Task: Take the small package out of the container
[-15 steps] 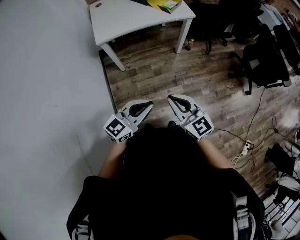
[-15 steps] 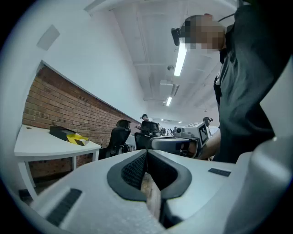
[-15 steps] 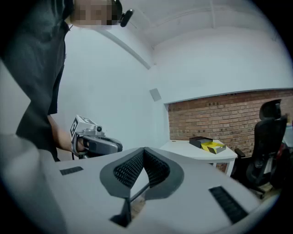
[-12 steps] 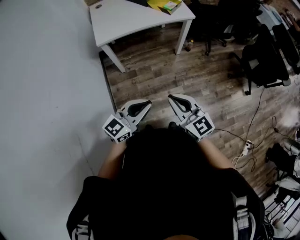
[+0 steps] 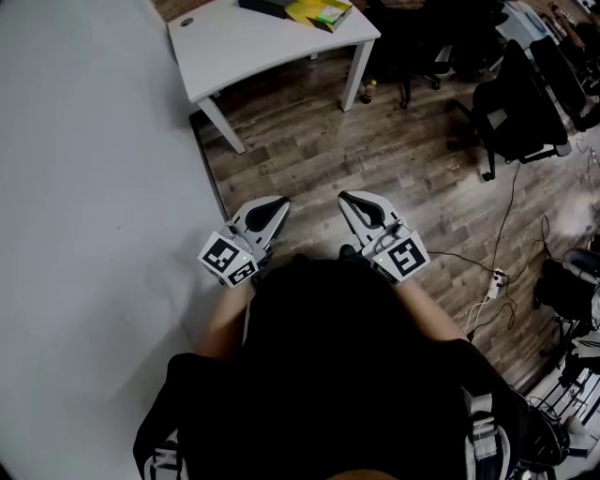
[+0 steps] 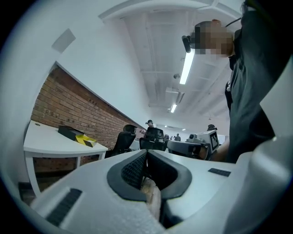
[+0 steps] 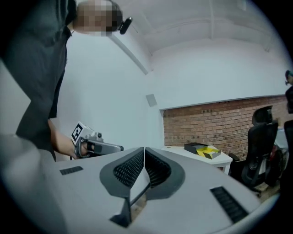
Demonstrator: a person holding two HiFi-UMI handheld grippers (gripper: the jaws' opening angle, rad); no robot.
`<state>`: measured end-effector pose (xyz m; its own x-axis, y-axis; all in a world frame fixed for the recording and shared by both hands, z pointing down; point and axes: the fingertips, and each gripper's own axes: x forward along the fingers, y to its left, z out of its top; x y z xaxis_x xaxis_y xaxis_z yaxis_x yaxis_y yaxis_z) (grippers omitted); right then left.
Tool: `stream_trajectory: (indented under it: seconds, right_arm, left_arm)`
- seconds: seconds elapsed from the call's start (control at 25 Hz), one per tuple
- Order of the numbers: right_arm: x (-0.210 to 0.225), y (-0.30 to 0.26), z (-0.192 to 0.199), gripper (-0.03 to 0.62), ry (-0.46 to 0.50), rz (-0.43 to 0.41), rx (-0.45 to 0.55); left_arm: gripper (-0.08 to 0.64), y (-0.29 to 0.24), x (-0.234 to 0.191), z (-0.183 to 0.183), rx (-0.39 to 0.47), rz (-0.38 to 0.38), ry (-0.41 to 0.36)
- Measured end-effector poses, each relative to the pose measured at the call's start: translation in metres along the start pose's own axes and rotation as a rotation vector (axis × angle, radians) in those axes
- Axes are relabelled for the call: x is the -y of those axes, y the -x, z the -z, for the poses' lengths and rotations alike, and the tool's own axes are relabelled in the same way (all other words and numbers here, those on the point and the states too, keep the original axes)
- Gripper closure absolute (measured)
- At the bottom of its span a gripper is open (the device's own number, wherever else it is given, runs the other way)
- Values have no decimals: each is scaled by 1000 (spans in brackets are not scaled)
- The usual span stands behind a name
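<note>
Left tongs (image 5: 277,202), closed and empty, over wood floor (image 5: 309,141); white desk (image 5: 253,47) well beyond, bearing black box (image 5: 265,7) and, just right of it, flat yellow package (image 5: 319,11), long axis apparently left-right, top cropped; right tongs (image 5: 347,198), closed and empty.

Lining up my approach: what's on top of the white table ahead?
A dark box and a yellow package lie side by side near one end of the white table. From these angles the box's inside cannot be seen, so whatever it holds stays hidden.
</note>
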<state>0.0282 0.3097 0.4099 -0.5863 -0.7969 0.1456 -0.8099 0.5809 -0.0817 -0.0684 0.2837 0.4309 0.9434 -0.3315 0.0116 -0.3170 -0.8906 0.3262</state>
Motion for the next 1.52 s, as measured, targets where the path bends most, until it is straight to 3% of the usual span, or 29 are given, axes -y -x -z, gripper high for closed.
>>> stream_trajectory:
  seconds: [0.24, 0.36, 0.56, 0.88, 1.16, 1.24, 1.36, 1.52]
  right_arm:
    - [17, 4, -16, 586, 35, 80, 1]
    - [21, 18, -19, 586, 1, 148, 32]
    - [37, 44, -2, 586, -42, 200, -6]
    - [53, 27, 6, 586, -58, 133, 7]
    - [91, -10, 30, 586, -83, 89, -51]
    - [99, -27, 27, 586, -112, 72, -23]
    - [117, -47, 21, 586, -145, 56, -7]
    - [142, -57, 34, 586, -118, 34, -80]
  left_arm:
    - [545, -13, -20, -7, 6, 27, 39]
    - [545, -10, -19, 3, 7, 55, 46]
    - [545, -19, -17, 15, 21, 68, 78]
    - [545, -14, -27, 21, 11, -4, 80]
    - [545, -8, -76, 21, -45, -107, 80]
    - [545, -10, -95, 17, -55, -129, 83]
    - [545, -25, -118, 4, -61, -141, 73]
    - [545, -48, -138, -16, -52, -138, 46]
